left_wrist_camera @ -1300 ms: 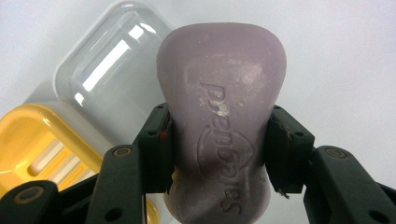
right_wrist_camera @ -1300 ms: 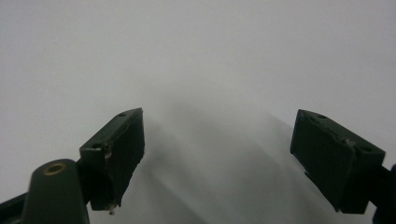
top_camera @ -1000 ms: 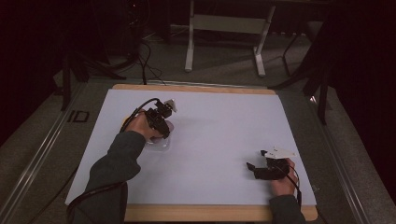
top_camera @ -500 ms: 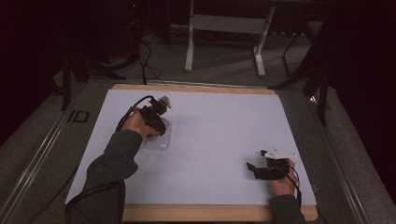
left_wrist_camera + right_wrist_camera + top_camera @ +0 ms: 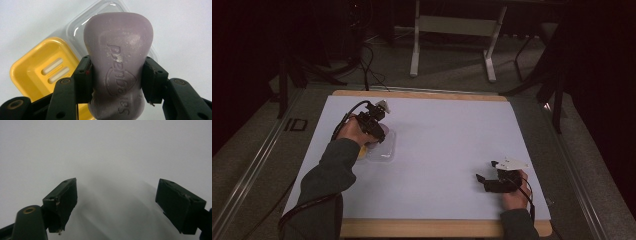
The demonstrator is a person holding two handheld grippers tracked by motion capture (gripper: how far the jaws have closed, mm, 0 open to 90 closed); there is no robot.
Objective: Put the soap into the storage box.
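Observation:
A purple soap bar (image 5: 117,62) with embossed lettering sits between the jaws of my left gripper (image 5: 117,75), which is shut on its sides. Under it lie a yellow soap dish (image 5: 37,70) with two slots and a clear plastic lid (image 5: 77,27) beside it. In the high view the left gripper (image 5: 374,127) hovers over the clear lid (image 5: 384,150) at the sheet's left. My right gripper (image 5: 484,181) rests near the front right, and its jaws stand wide open around bare white surface (image 5: 117,195).
A white sheet (image 5: 442,140) covers the wooden board (image 5: 432,227). Metal rails run along both sides of the table. White frame legs (image 5: 414,45) and cables lie on the floor beyond the far edge.
My left hand has drifted slightly to the left with the soap still in the jaws. The right hand has kept still.

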